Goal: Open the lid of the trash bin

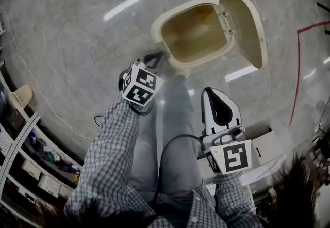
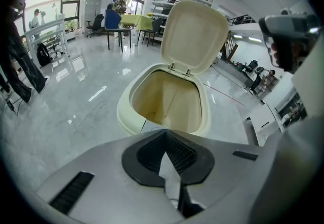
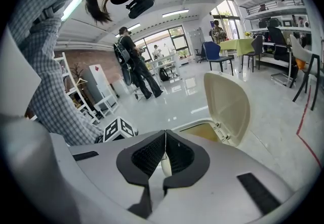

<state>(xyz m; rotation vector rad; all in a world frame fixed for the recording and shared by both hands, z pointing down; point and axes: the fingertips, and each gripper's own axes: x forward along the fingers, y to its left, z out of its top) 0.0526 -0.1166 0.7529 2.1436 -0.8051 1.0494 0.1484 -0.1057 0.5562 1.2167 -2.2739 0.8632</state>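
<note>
Head view: the cream trash bin [image 1: 192, 33] stands on the floor [image 1: 77, 41], its lid [image 1: 246, 26] already up. It looks like light, stiff, smooth plastic, best taken at its free lip.

Left gripper view: the left gripper [image 2: 167, 161] has its fingers together, empty.

Right gripper view: the right gripper [image 3: 164, 156] likewise — no readable writing anywhere.
</note>
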